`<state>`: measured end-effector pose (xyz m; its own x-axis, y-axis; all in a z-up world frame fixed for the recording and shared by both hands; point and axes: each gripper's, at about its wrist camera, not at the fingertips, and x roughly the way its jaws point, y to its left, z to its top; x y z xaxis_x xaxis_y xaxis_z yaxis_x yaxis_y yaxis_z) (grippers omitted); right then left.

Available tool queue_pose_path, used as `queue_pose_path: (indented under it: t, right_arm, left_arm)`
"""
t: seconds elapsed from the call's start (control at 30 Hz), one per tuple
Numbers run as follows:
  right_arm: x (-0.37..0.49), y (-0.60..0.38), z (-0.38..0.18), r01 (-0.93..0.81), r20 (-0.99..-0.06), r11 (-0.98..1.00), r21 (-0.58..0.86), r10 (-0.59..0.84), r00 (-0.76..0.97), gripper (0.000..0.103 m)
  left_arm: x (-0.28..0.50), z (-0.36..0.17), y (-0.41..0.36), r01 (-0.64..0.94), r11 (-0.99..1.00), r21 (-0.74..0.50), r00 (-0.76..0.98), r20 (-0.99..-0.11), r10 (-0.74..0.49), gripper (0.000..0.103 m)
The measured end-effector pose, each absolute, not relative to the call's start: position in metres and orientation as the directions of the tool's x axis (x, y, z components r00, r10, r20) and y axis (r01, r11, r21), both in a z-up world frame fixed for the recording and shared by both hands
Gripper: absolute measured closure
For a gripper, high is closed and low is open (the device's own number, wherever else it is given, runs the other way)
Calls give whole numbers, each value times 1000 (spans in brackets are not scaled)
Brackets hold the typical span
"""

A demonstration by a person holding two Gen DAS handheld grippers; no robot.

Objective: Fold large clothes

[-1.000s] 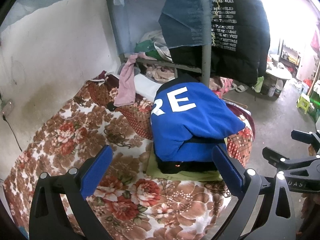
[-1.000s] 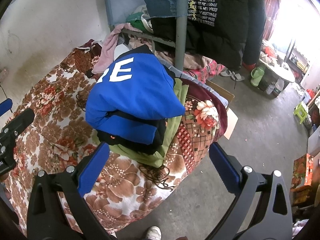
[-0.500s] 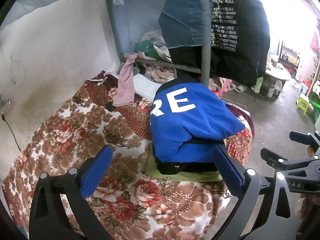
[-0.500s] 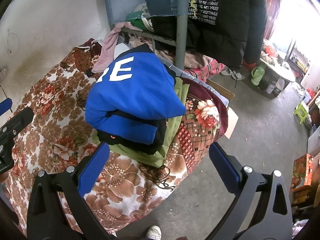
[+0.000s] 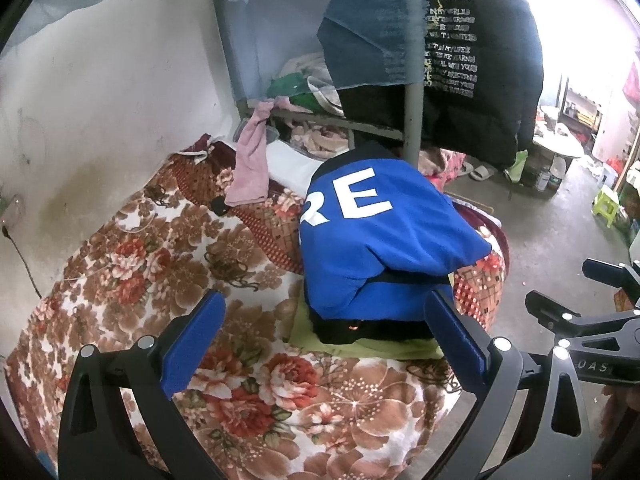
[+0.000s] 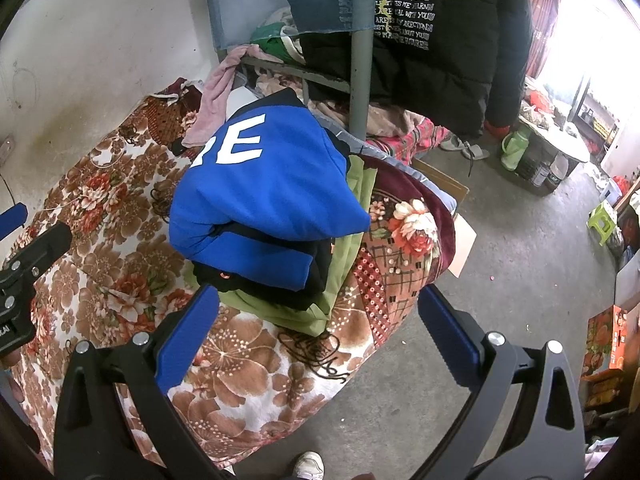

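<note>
Two hand-held grippers are seen above the bed edge, both with jaws spread wide and nothing held: the left hand-held gripper [image 5: 324, 344] is aimed at the stack, the right hand-held gripper [image 6: 318, 338] at the stack's near corner and the floor beyond.

A folded blue sweatshirt [image 5: 372, 240] with white letters is noted on top of a pile; beneath it a black garment [image 5: 360, 326] and a green garment [image 6: 320, 304] are stacked. The pile rests on the floral blanket [image 5: 160, 264] of the bed, close to the bed's outer edge, near a maroon patterned quilt [image 6: 404, 240]. Neither gripper is touching the pile.

Judged state: the blue item appears folded and placed; the fold looks loose, with one flap bulging over the lower layers.

Risks noted:
- The pile is seated near the drop to the concrete floor [image 6: 500, 288]; a push from the left side could slide it off.
- The top flap is overhanging; a pinch on that layer alone would likely unroll the fold.
- The soft bedding gives uneven support, so the stack could tilt outward if pressed.
- The metal bunk post [image 6: 360, 60] and hanging black jacket [image 6: 436, 36] stand just behind; a high lift could snag there.
</note>
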<state>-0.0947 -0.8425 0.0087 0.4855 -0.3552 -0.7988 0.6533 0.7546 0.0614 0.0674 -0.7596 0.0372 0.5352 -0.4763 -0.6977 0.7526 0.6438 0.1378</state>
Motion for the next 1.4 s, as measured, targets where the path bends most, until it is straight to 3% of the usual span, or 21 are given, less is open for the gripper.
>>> queue_pose_path:
  t: [1.4]
  right_arm:
    - [-88,-848,16,656,-797,752,59,-360,484,5]
  left_arm:
    - [75,43,-755,744,656,126,534,-702,-471,5]
